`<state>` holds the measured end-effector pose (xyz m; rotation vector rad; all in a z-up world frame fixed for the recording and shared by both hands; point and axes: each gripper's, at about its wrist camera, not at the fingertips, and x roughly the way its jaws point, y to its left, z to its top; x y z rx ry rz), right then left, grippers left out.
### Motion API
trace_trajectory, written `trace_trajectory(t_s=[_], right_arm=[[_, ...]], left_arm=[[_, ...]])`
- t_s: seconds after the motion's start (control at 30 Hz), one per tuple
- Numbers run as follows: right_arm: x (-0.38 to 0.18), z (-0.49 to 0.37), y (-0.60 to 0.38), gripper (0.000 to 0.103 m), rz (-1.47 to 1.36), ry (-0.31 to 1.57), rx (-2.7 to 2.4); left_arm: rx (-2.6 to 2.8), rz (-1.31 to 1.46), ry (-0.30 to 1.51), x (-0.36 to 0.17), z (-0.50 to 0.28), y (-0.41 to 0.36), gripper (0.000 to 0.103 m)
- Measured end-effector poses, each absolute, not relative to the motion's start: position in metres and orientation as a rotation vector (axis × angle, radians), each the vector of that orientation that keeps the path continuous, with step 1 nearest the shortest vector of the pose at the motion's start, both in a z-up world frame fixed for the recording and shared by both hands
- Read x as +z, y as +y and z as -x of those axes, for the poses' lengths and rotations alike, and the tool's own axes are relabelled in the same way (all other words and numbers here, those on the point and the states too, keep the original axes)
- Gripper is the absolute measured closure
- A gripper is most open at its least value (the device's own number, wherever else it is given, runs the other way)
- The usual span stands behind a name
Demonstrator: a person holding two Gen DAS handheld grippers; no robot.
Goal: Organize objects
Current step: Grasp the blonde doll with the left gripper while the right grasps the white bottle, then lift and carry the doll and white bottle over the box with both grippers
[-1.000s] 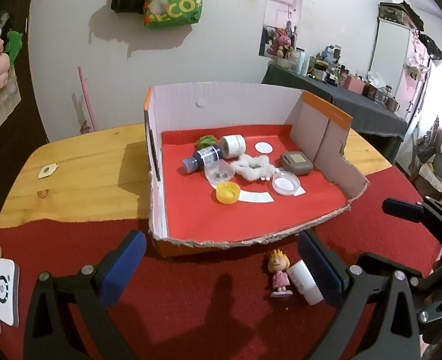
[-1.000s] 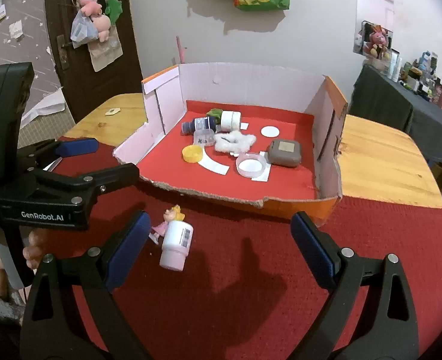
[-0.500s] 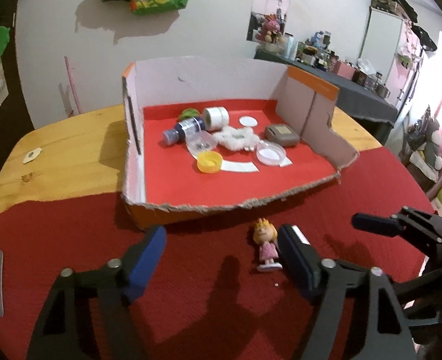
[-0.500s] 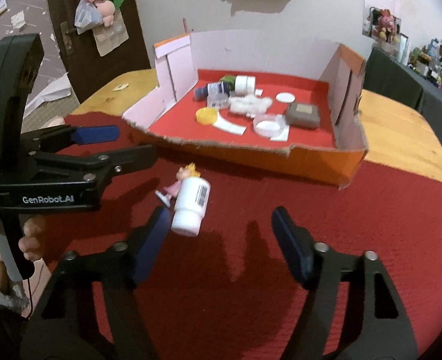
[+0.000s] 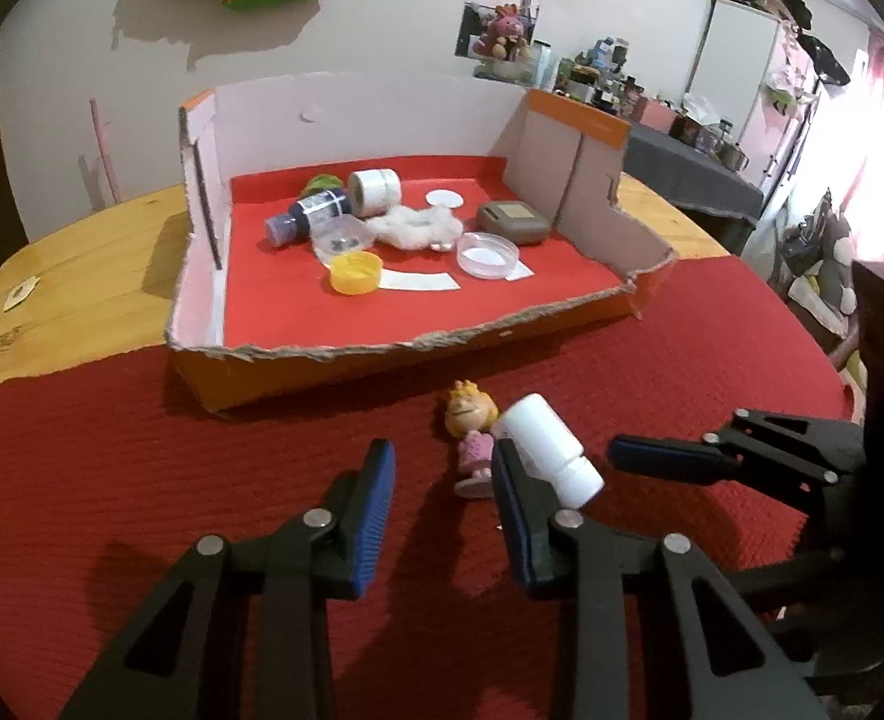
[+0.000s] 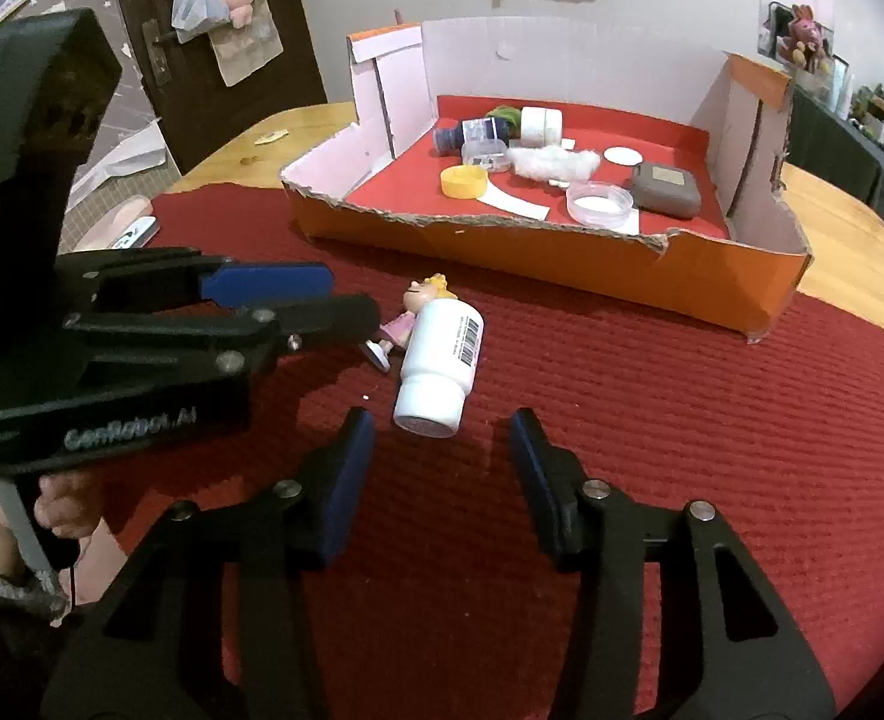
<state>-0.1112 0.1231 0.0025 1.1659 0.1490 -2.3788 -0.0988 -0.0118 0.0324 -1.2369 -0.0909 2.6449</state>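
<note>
A small blonde doll in a pink dress (image 5: 472, 426) and a white pill bottle (image 5: 547, 447) lie side by side on the red cloth in front of an open cardboard box (image 5: 333, 354). My left gripper (image 5: 442, 480) is open and empty, low over the cloth, its right finger just beside the doll. In the right wrist view the doll (image 6: 408, 318) lies left of the bottle (image 6: 442, 360). My right gripper (image 6: 442, 450) is open and empty, its fingers just short of the bottle's cap end.
The box (image 6: 532, 246) holds a dark bottle (image 5: 306, 216), a white jar (image 5: 375, 186), a yellow cap (image 5: 354, 273), a clear dish (image 5: 487, 252), a grey case (image 5: 511, 222) and white fluff (image 5: 417, 228). Bare wood table (image 5: 81, 288) lies left of it.
Both grippers have moved forward and down toward the doll and bottle. Both jaws have narrowed but stay open. The doll and bottle lie where they were.
</note>
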Motion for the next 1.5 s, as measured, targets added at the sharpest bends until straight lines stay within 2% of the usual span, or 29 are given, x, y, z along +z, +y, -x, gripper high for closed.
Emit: trace_trajectory(t_s=[0.23,0.63,0.9,1.1,1.17,1.5], right_arm=[[0.000,0.119,0.124,0.067,-1.170,0.216,-2.413],[0.001,0.131,0.130,0.067,-1.138,0.284,-2.392],[0.004,0.139,0.120,0.067,-1.079,0.329,-2.329],[0.001,0.146,0.113,0.068,-1.090,0.329,-2.291],[-0.001,0.147,0.111,0.077,-1.107,0.329,-2.281],[0.006,0.138,0.121,0.077,-1.106,0.247,-2.329]], left_arm=[[2.625,1.245,-0.093,0.030,0.099,-0.010,0.070],[2.596,1.288,-0.061,0.019,0.103,-0.001,0.071],[2.607,1.304,-0.098,0.019,0.108,-0.007,0.081],[2.629,1.308,-0.123,0.019,0.108,-0.013,0.081],[2.631,1.310,-0.136,0.019,0.108,-0.015,0.081],[2.643,1.298,-0.164,0.022,0.103,-0.019,0.082]])
